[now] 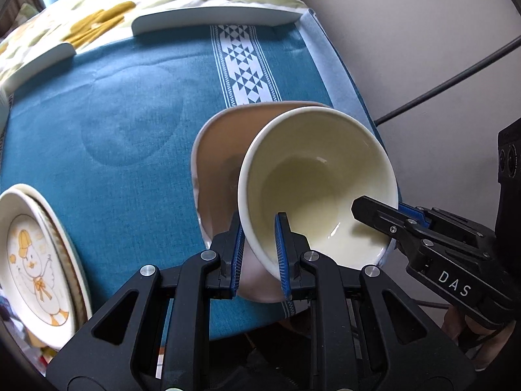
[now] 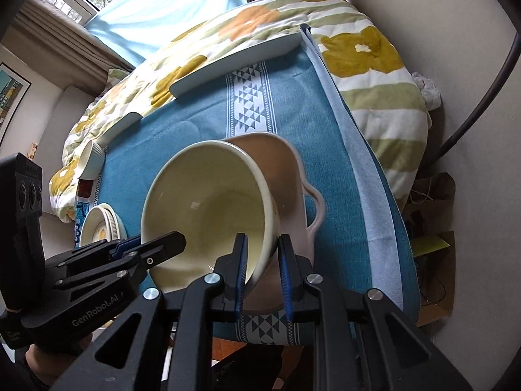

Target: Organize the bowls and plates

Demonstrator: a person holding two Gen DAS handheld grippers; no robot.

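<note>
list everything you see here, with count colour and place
bowl: one, cream, tilted, rim pinched on both sides, over the pink dish
pink dish: one, pale pink with a side handle, on the cloth under the bowl
plates: stack of at least two, white, top one with a duck print, cloth's left edge
cloth: one, teal with a white patterned band, covering the table
trays: two, white, far edge of the cloth
cup: one, pale, far left corner
quilt: one, white with yellow flowers, behind the table
left gripper: black, blue fingers, shut on the bowl
right gripper: black, shut on the bowl
</note>
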